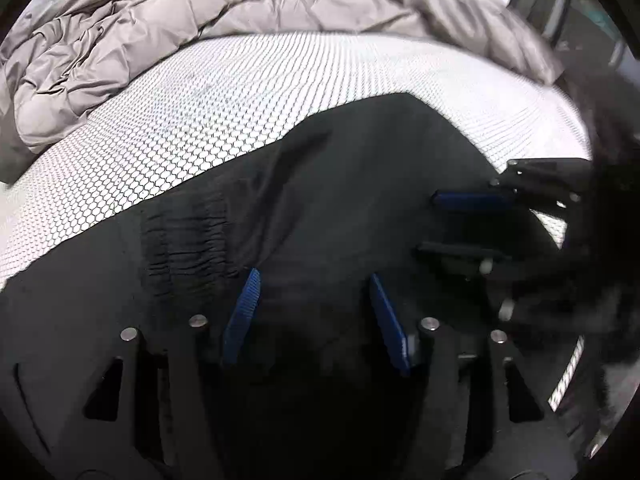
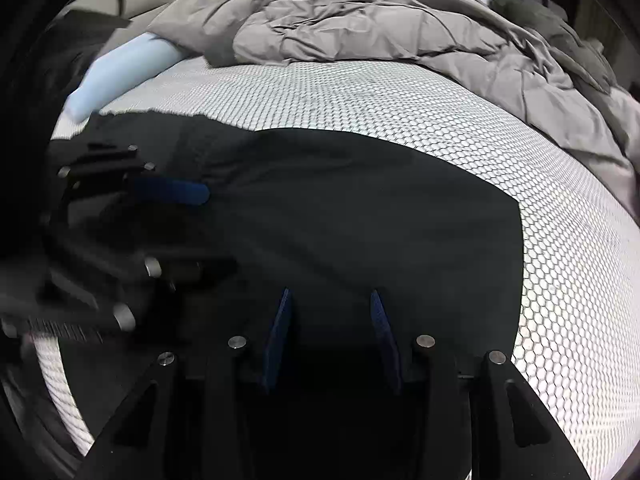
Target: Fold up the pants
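Black pants (image 1: 320,200) lie folded flat on a bed with a white honeycomb-patterned sheet (image 1: 224,92); their gathered elastic waistband (image 1: 184,240) is at the left. My left gripper (image 1: 314,276) hovers just over the pants, open, blue pads apart, nothing between them. In the right wrist view the pants (image 2: 360,208) fill the middle and my right gripper (image 2: 330,296) is open above their near edge. Each gripper shows in the other's view, the right gripper (image 1: 432,222) at the right, the left gripper (image 2: 216,232) at the left, both open.
A crumpled grey duvet (image 1: 200,12) is heaped along the far side of the bed; it also shows in the right wrist view (image 2: 380,20). A light blue pillow (image 2: 120,76) lies at the far left. The sheet (image 2: 560,240) is bare to the right of the pants.
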